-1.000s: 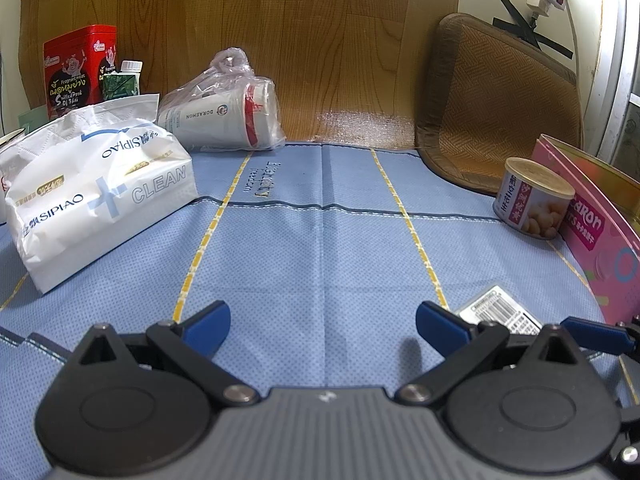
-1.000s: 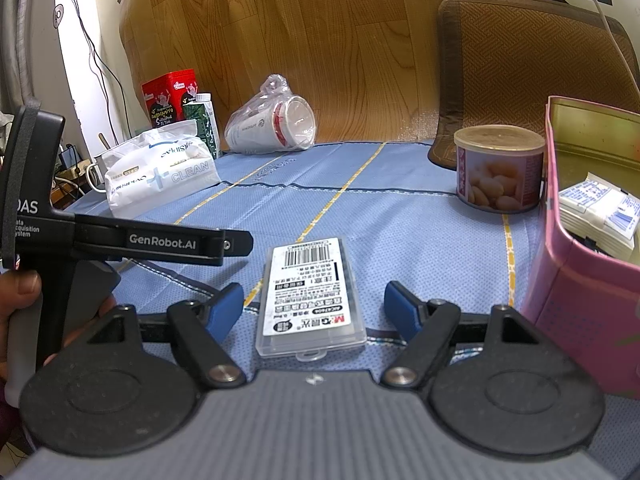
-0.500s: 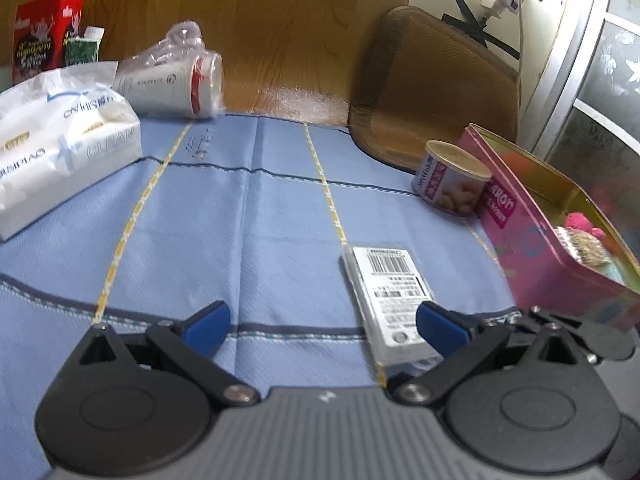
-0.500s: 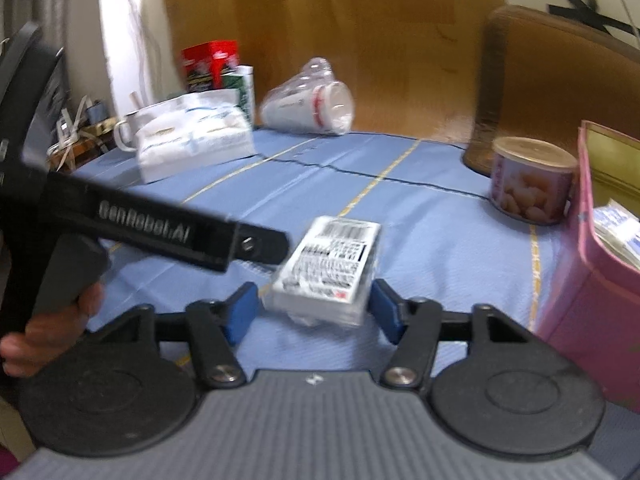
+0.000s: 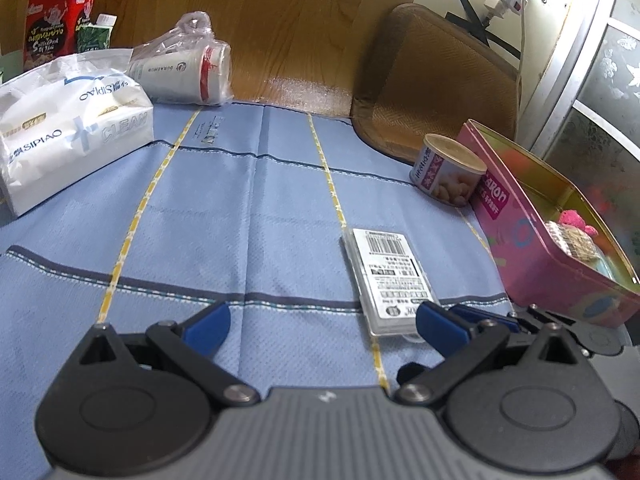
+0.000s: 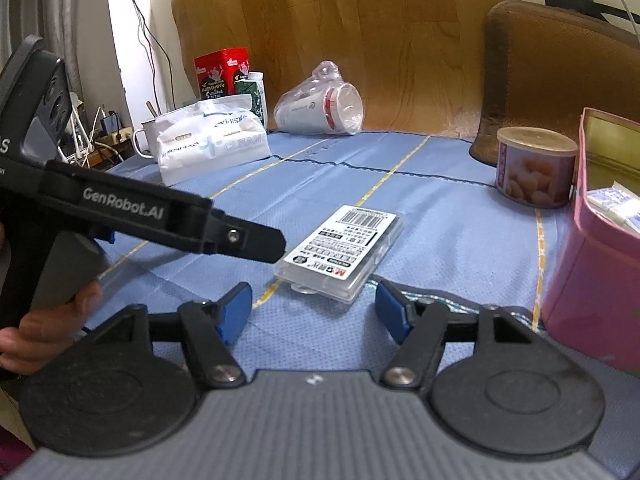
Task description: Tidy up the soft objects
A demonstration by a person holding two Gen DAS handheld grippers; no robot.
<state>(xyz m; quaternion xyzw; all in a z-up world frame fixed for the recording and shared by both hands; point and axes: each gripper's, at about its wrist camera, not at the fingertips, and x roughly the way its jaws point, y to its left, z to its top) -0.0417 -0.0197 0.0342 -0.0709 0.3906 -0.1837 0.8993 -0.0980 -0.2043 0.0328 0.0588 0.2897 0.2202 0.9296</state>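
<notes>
A clear plastic case with a barcode label (image 5: 390, 278) lies flat on the blue cloth; it also shows in the right wrist view (image 6: 344, 250), just beyond my fingertips. My right gripper (image 6: 314, 312) is open and empty, just short of the case. My left gripper (image 5: 322, 326) is open and empty, with the case by its right finger. A white tissue pack (image 5: 68, 128) lies at the far left (image 6: 210, 142). A pink tin (image 5: 548, 232) at the right holds a pink plush and packets (image 6: 600, 248).
A bagged stack of paper cups (image 5: 184, 70) lies at the back, beside a red box (image 5: 56, 20) and a green carton (image 5: 94, 34). A food can (image 5: 450, 174) stands by the pink tin. A brown woven mat (image 5: 436, 80) leans at the back right.
My right gripper had closed around the case and tilted it up; now it is open and the case lies flat. My left gripper swung right, bringing the case and pink tin into view.
</notes>
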